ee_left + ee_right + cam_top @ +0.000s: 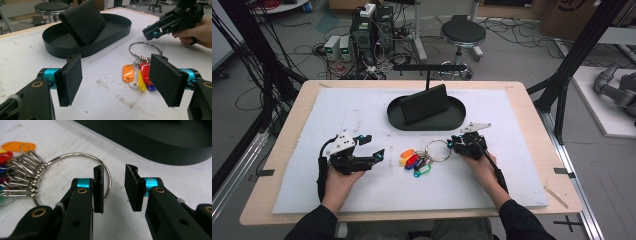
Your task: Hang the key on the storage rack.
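A steel key ring (438, 140) with a bunch of coloured key tags (412, 162) lies on the white mat, in front of a black oval tray (397, 117). A black wallet-like block (424, 103) leans inside the tray. My right gripper (453, 145) is low at the ring's right side. In the right gripper view its jaws (113, 182) stand a little apart, and the ring's wire (75, 155) passes just inside the left pad without being pressed. My left gripper (115, 80) is wide open with nothing in it, left of the tags (136, 75).
The white mat (337, 190) covers most of the wooden table. A black T-shaped stand (428, 67) rises behind the tray. On the floor beyond are a stool (462, 32), computer boxes and many cables.
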A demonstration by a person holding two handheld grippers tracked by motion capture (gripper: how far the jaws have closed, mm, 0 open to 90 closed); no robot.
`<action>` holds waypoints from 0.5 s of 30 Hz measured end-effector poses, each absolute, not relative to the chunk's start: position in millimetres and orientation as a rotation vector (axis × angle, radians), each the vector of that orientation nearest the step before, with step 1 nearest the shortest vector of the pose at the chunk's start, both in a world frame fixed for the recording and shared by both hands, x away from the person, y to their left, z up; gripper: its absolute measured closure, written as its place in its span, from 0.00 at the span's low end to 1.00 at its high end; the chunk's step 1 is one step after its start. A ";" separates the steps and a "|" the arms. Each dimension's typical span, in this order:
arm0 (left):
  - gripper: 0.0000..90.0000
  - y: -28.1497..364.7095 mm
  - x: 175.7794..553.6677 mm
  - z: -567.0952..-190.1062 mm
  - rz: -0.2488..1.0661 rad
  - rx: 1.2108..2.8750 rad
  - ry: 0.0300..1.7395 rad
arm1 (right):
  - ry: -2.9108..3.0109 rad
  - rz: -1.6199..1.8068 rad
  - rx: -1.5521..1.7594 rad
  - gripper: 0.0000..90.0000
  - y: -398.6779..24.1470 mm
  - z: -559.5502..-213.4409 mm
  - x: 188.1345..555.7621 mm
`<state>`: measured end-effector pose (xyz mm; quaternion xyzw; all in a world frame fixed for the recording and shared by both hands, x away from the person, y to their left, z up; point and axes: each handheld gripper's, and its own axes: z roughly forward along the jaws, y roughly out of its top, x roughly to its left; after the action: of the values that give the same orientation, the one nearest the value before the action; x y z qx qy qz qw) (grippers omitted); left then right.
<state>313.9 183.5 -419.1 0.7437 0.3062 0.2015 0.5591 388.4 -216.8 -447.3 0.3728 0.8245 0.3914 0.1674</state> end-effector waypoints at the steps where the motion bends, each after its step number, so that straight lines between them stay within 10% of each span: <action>1: 0.30 180.7 312.6 -418.1 0.485 1.757 0.711 | 2.354 1.100 1.066 0.78 -215.0 -448.7 389.2; 15: 0.30 184.9 311.0 -421.5 0.539 1.778 0.761 | 2.387 1.010 1.031 0.98 -205.4 -451.8 388.3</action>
<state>311.0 184.9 -421.5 0.7469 0.3198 0.2267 0.5371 388.3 -205.4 -451.8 0.3639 0.8425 0.3565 0.1752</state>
